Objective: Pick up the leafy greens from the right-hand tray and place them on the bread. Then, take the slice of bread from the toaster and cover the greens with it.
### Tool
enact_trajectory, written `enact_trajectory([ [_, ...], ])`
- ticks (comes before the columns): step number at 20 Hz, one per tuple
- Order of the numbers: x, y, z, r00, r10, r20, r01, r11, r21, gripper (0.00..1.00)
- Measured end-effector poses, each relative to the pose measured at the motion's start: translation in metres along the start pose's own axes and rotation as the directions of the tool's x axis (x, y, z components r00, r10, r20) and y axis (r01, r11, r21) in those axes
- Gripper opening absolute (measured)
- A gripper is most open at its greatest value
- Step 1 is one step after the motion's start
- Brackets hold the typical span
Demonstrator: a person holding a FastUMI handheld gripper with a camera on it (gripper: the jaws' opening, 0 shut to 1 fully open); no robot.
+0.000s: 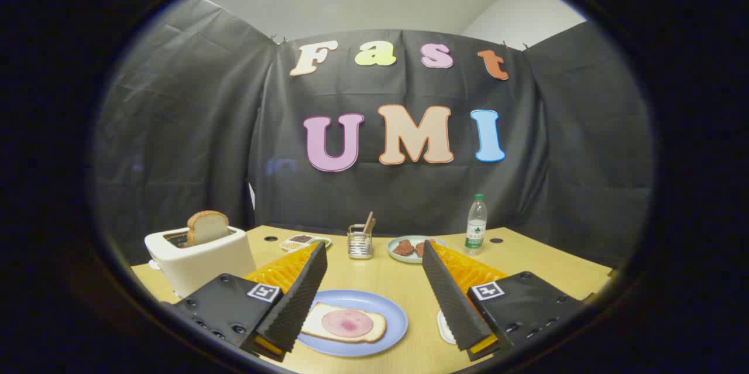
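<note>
Jaws wide, holding nothing; gripper (374,280) hangs over the near edge of the surface (526,263), well above it.

Layout:
- Blue plate (393,327) between and just below the jaws, carrying the bread (327,327) with a ham slice (347,322) on top.
- Toaster (199,260) beyond the left finger, second slice (207,226) standing up out of its slot.
- Right-hand tray (446,327): only a white sliver shows beside the right finger. Greens themselves are hidden behind that finger, so can't tell how they lie or how many leaves there are.

Task state, my read: nothing done yet, no greens on the bread, toaster slice untouched.

Risks from here:
- Greens pick goes in blind. Tray sits right under the right finger; dropping straight down could hit the tray rim and tip or shove it.
- Leaves are thin and limp; a wide grip closing too high probably catches one edge and they slip out over the surface on the way to the plate.
- Plate and tray are just beside each other; a sideways sweep could nudge the plate or drag the ham off the bread.
- Later: pinching the toaster slice hard may crush it, and pulling at an angle could tilt the toaster.
- Cup (360,243), bottle (476,225) and far plate (409,247) are well apart, low concern.
</note>
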State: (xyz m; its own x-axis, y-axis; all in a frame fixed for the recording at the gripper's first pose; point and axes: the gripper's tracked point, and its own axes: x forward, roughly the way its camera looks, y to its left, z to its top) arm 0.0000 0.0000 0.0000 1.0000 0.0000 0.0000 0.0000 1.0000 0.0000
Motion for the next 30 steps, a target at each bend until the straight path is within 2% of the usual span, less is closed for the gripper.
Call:
enact_trajectory([
  [8, -0.002, 0.001, 0.005, 1.000, 0.000, 0.022, 0.000, 1.000, -0.004, 1.00],
  [15, -0.003, -0.018, 0.006, 0.999, -0.047, 0.019, 0.048, 0.998, -0.043, 1.00],
  [19, -0.005, -0.057, -0.002, 0.992, -0.129, 0.000, 0.129, 0.991, -0.039, 1.00],
  [23, -0.003, -0.110, -0.033, 0.977, -0.194, -0.085, 0.194, 0.981, -0.006, 1.00],
  [26, -0.005, -0.160, -0.061, 0.955, -0.248, -0.162, 0.265, 0.960, 0.096, 1.00],
  [30, -0.009, -0.216, -0.097, 0.918, -0.308, -0.251, 0.360, 0.911, 0.202, 1.00],
])
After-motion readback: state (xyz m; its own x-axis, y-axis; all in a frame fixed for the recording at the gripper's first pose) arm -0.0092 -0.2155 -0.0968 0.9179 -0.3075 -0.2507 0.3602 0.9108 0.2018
